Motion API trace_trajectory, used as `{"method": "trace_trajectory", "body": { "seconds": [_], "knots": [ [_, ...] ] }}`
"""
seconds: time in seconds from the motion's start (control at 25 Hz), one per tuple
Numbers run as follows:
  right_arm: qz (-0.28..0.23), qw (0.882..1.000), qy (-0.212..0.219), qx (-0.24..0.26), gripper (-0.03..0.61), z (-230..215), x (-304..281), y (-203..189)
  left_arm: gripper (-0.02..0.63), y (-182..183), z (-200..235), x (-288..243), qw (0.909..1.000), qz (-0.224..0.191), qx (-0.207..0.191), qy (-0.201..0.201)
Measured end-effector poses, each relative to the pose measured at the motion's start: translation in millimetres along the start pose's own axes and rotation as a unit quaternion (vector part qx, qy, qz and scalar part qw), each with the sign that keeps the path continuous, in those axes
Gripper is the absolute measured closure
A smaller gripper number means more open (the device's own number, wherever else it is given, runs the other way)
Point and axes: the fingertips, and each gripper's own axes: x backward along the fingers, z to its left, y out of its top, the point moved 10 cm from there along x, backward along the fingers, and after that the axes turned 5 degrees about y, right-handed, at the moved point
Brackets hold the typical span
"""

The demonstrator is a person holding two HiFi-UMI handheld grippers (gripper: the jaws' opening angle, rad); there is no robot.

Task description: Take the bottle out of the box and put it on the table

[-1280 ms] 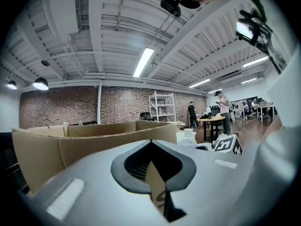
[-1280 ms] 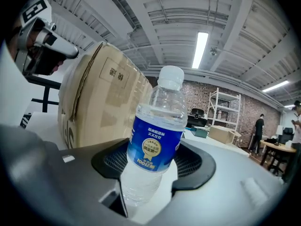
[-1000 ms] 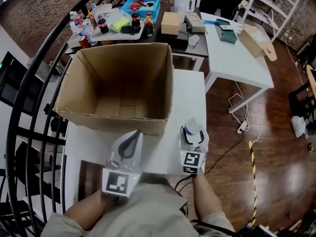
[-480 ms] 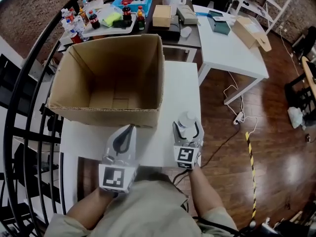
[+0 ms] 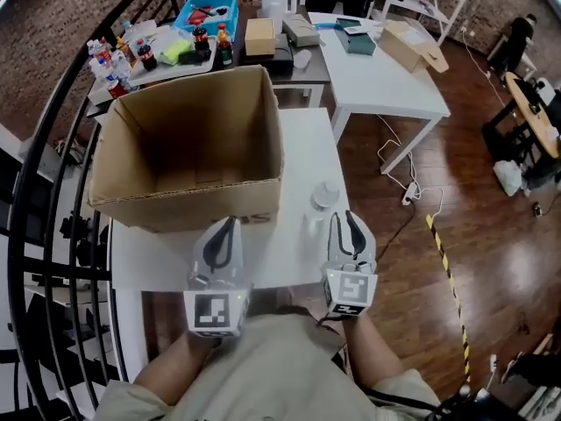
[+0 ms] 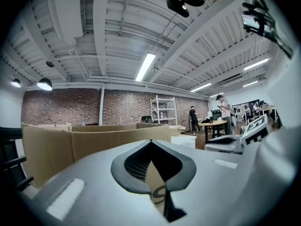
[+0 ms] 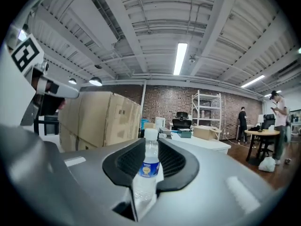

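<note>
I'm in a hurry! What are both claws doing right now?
Left claw: closed, empty.
Right claw: partly open, just been closing, empty; clear plastic water bottle stands free ahead.

White left tool [image 5: 228, 224], white right tool [image 5: 342, 217], dark pads [image 5: 215, 251], black-and-white marker cubes [image 5: 216, 315], beige shirt [image 5: 272, 371]

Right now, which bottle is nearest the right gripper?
The clear white-capped bottle, alone on the near table ahead of the right gripper; others sit far behind the box.
</note>
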Motion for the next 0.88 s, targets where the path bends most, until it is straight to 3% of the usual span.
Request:
{"method": "trace_trajectory", "body": {
  "seconds": [0.08,0.16,0.28,0.48,0.64,0.88],
  "knots": [
    [-0.015,1.000,-0.010,-0.007,0.550,10.3,15.9,17.7,0.614,-0.1,8.6,11.2,0.9999,-0.011,0.001,-0.004],
    [-0.022,0.999,-0.017,-0.016,0.576,24.8,34.7,30.8,0.614,1.1,18.1,27.6,0.9997,-0.017,0.012,-0.011],
    [-0.019,1.000,-0.013,-0.017,0.578,52.3,59.4,47.0,0.614,2.4,35.5,54.5,0.9992,-0.012,0.035,-0.015],
    [-0.006,1.000,0.011,-0.018,0.578,99.9,100.9,73.1,0.614,0.1,53.0,100.3,0.9995,-0.004,0.027,-0.013],
    [-0.005,0.999,0.031,-0.020,0.578,138.0,125.7,87.5,0.614,-7.2,62.9,137.3,0.9983,0.004,0.058,-0.011],
    [-0.004,0.998,0.065,-0.021,0.578,154.4,146.3,89.7,0.614,-8.2,58.8,170.7,0.9978,-0.018,0.061,0.018]
  ]
}}
